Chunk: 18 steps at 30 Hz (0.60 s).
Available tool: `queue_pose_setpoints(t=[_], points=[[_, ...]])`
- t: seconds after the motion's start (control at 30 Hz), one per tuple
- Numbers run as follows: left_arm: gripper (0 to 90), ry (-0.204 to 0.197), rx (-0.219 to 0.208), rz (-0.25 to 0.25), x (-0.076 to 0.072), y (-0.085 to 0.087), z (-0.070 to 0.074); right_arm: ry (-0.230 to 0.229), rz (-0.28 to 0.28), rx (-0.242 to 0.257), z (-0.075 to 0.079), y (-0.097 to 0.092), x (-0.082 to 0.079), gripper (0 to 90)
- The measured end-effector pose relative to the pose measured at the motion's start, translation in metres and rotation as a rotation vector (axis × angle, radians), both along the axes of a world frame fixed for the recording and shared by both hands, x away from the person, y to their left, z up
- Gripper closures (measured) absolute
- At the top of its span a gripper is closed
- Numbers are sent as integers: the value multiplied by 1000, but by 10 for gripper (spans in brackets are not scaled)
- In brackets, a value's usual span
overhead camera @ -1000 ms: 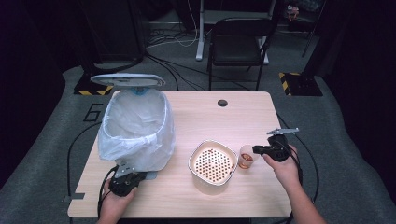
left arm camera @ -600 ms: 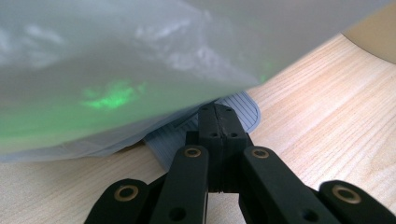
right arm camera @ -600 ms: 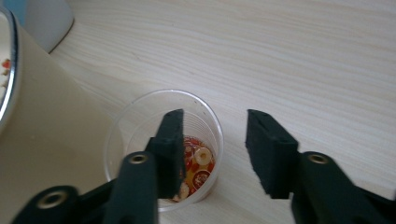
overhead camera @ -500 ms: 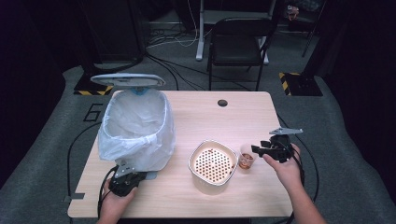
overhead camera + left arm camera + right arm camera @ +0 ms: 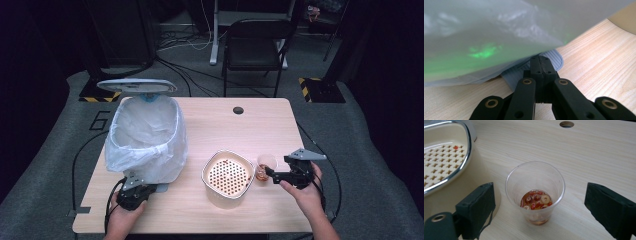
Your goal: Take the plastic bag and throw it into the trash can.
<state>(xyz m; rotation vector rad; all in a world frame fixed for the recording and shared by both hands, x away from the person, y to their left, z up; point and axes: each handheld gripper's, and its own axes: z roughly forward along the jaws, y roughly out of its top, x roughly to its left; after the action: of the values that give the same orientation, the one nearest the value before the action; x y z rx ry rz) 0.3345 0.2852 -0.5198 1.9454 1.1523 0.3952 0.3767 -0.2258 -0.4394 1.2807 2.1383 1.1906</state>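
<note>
While the clear cup [image 5: 535, 192] of reddish liquid stood between its pads untouched, the right claw [image 5: 544, 205] had just been opening wide beside the perforated cream basket [image 5: 446, 157]. The left claw [image 5: 540, 65] was pinched shut against the bin's grey pedal [image 5: 554, 58] on the table [image 5: 210, 125].

A clear cup [image 5: 535, 192] with reddish bits stands upright between the hand-held gripper [image 5: 541, 207]'s just-opened jaws.

A black chair [image 5: 255, 47] stands on grey carpet [image 5: 380, 150] behind.
</note>
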Motion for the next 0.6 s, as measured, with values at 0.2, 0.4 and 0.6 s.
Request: queue_pose_setpoints(t=[0.2,0.4,0.6], points=[[900,0,1,-2,0,0,0,15,12,-1,-17,3,-4,60],[900,0,1,-2,0,0,0,28,5,-19,-32,9,4,68],[900,2,-3,-2,0,0,0,37,8,-12,-43,15,14,136]])
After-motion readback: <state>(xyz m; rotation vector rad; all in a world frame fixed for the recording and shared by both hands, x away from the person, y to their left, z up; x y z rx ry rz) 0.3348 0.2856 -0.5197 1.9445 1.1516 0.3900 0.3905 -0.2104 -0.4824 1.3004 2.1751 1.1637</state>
